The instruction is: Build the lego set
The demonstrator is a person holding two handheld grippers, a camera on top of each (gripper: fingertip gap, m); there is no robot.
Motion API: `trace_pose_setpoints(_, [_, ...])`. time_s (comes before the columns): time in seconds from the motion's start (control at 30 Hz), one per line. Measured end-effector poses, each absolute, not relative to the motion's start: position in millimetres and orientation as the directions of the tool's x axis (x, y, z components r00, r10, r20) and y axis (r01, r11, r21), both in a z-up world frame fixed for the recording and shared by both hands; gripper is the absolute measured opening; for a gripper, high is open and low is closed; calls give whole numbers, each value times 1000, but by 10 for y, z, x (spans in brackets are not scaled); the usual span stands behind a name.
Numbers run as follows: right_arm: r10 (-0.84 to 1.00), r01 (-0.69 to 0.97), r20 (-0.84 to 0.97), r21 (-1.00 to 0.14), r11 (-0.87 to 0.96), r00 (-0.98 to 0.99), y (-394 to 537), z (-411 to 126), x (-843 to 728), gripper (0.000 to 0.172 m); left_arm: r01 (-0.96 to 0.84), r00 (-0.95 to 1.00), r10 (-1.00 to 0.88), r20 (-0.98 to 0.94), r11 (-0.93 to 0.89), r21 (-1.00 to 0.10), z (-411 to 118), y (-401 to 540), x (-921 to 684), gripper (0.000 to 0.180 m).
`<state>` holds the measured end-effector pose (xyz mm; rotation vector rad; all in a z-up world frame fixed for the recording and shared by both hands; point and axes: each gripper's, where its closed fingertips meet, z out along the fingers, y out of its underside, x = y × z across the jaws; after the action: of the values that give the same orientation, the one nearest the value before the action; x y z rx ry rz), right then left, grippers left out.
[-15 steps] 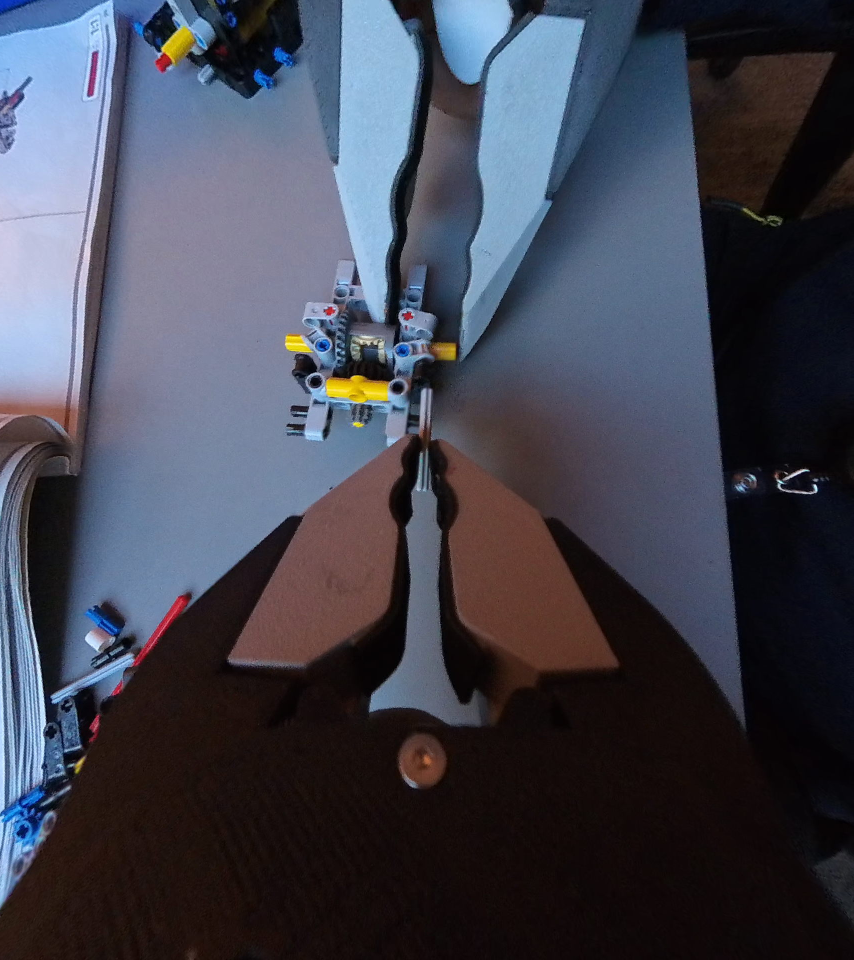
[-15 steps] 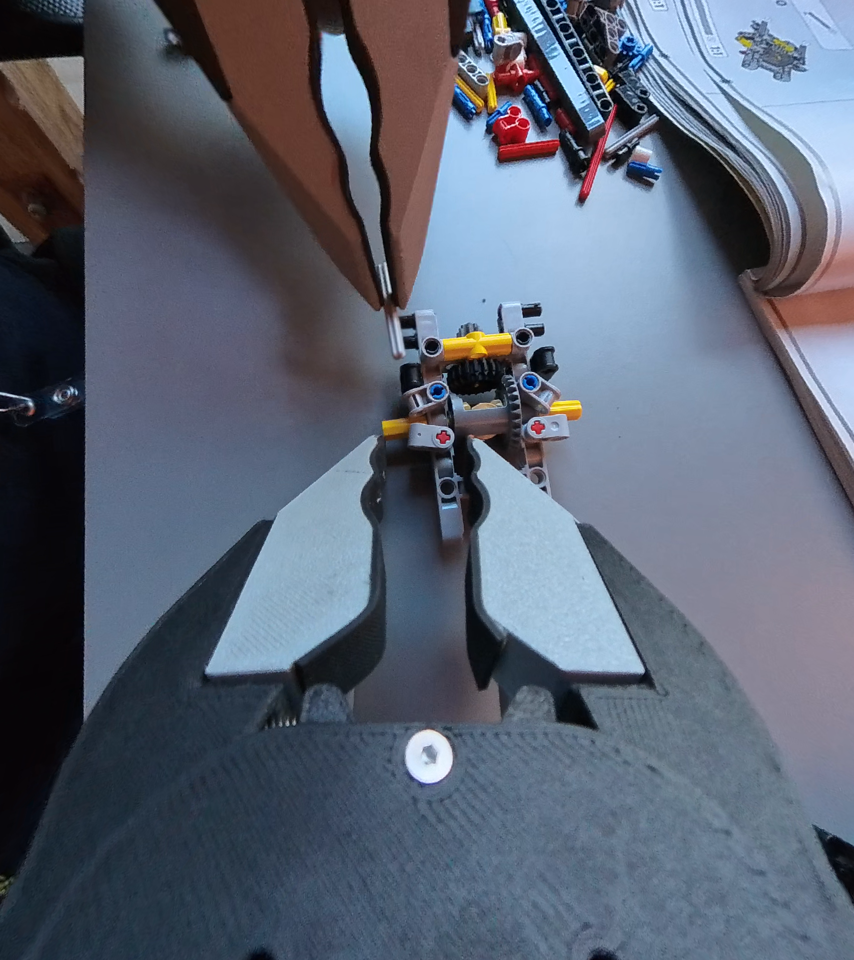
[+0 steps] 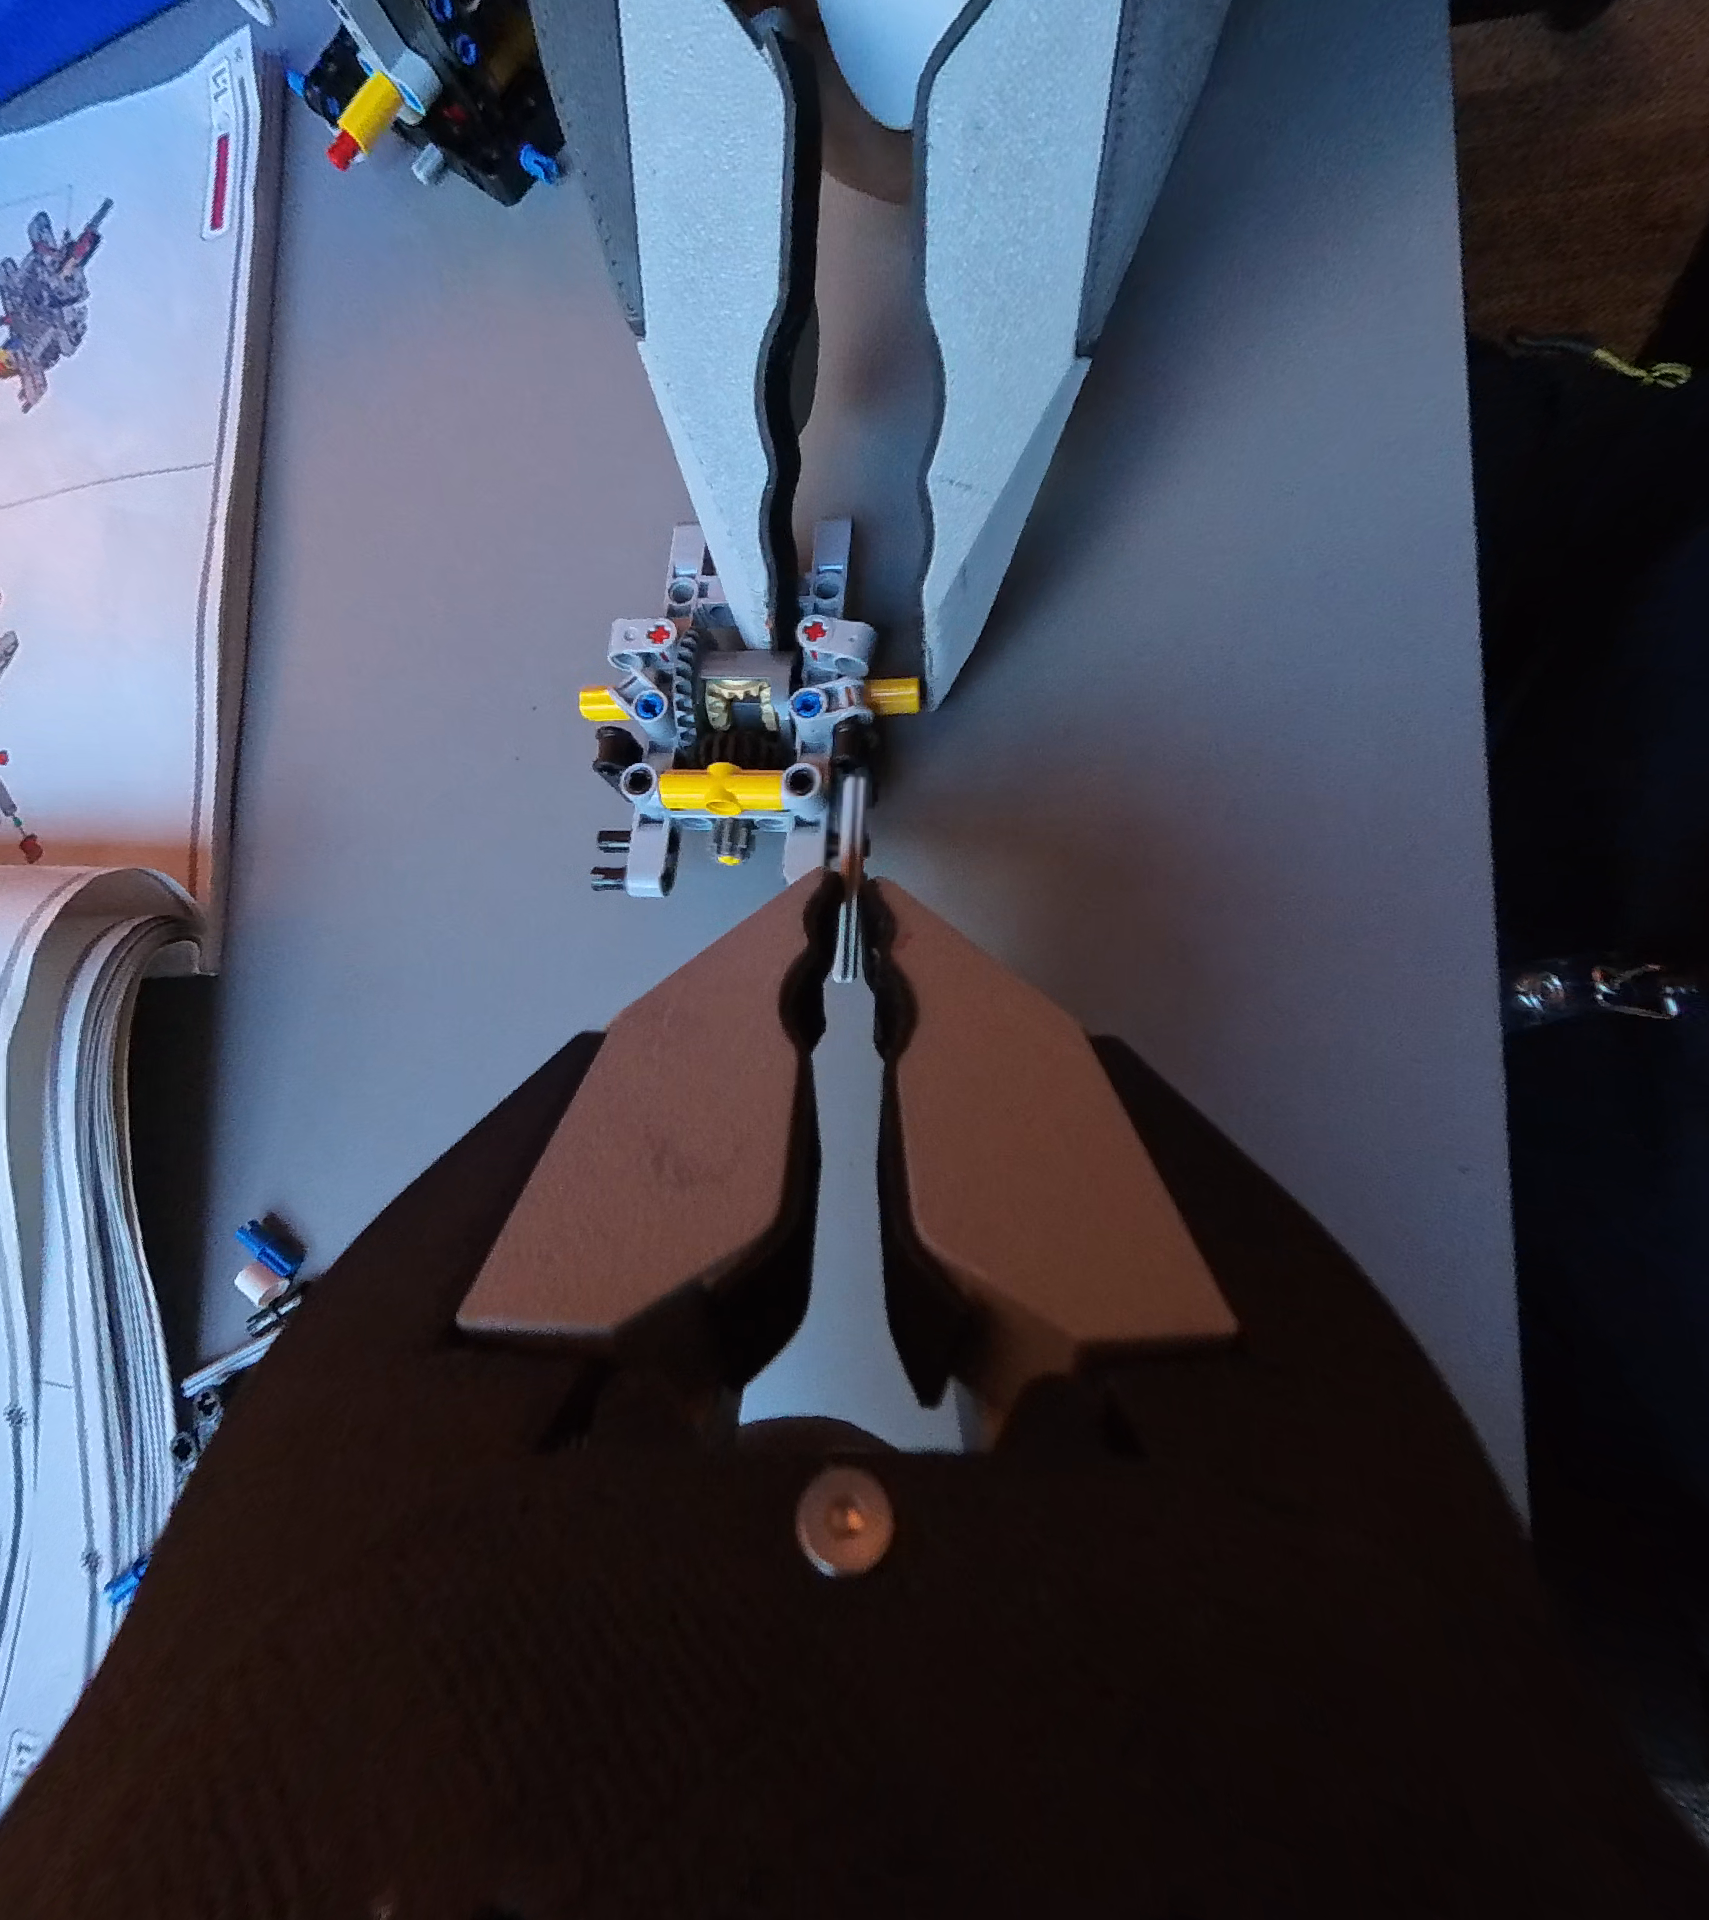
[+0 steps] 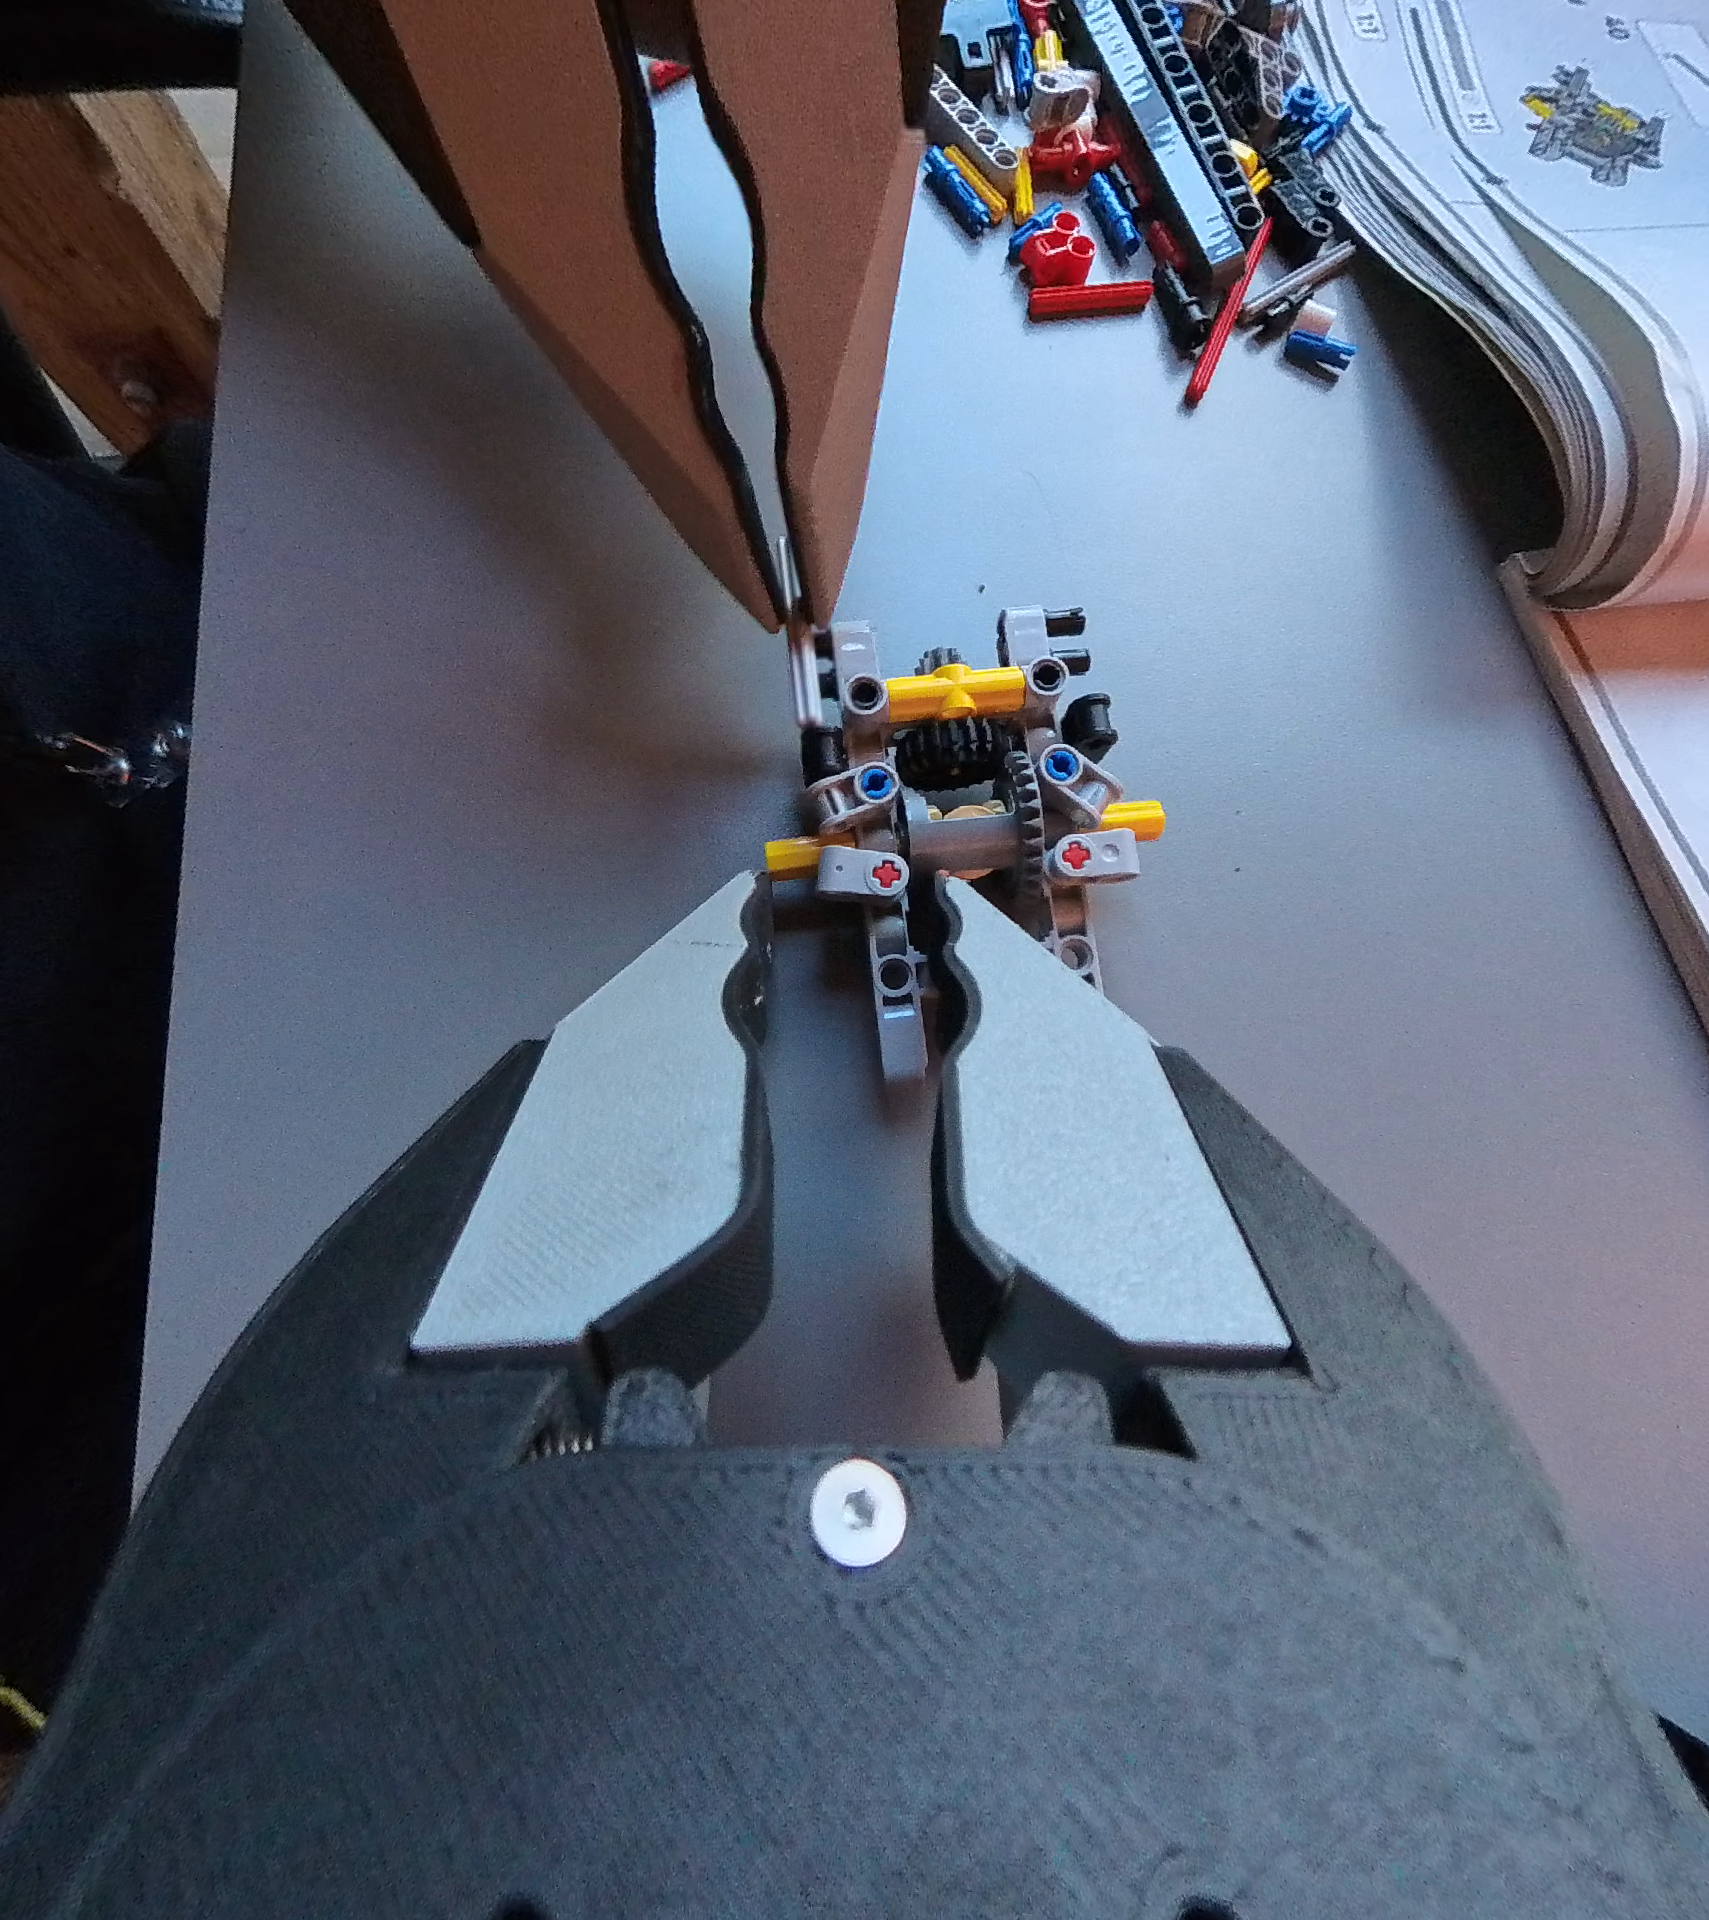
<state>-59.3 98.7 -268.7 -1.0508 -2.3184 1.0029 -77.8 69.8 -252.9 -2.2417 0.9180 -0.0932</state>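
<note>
A small grey gear assembly (image 3: pixel 720 795) with yellow axles, blue pins and red pins sits on the grey table (image 3: pixel 1193 727). My left gripper (image 3: pixel 845 883) is shut on a thin light grey axle (image 3: pixel 850 831). The axle's far end is at a black connector on the assembly's right side. My right gripper (image 4: pixel 850 888) is shut on the assembly (image 4: pixel 954 691). One pad lies against the inner side of a grey arm (image 4: pixel 897 977). The other pad meets a yellow axle's end (image 4: pixel 777 857). The axle (image 4: pixel 805 675) and the left gripper (image 4: pixel 793 613) also show in the right wrist view.
An open instruction booklet (image 3: pixel 50 520) lies to the left, also in the right wrist view (image 4: pixel 1660 312). Loose red, blue and black parts (image 4: pixel 1089 208) lie beside it. A black model (image 3: pixel 434 73) stands at the far end. The table's edge (image 3: pixel 1473 727) borders a dark bag. The tips of one gripper are about 5 centimetres away from the tips of the other. The black model (image 3: pixel 434 73) lies around 20 centimetres away from my right fingertips.
My left gripper has edged the grey axle slightly closer to the assembly's side. My right gripper and the assembly have hardly moved.
</note>
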Motion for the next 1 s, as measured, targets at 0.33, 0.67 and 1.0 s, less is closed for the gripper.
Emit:
trace_pose_setpoints(0.33, [763,479,57,-748,459,-643,995,-2687,-612,26,-633,729,-637,-250,-488,-601,-2534,727,-804,1])
trace_pose_setpoints(0.67, [760,483,46,-747,457,-648,990,-2689,-618,26,-678,702,-639,-315,-462,-572,-2522,739,-818,1])
trace_pose_setpoints(1.0, [767,526,-8,-732,432,-642,988,-2680,-621,26,-796,601,-603,-524,-394,-460,-2524,739,-828,1])
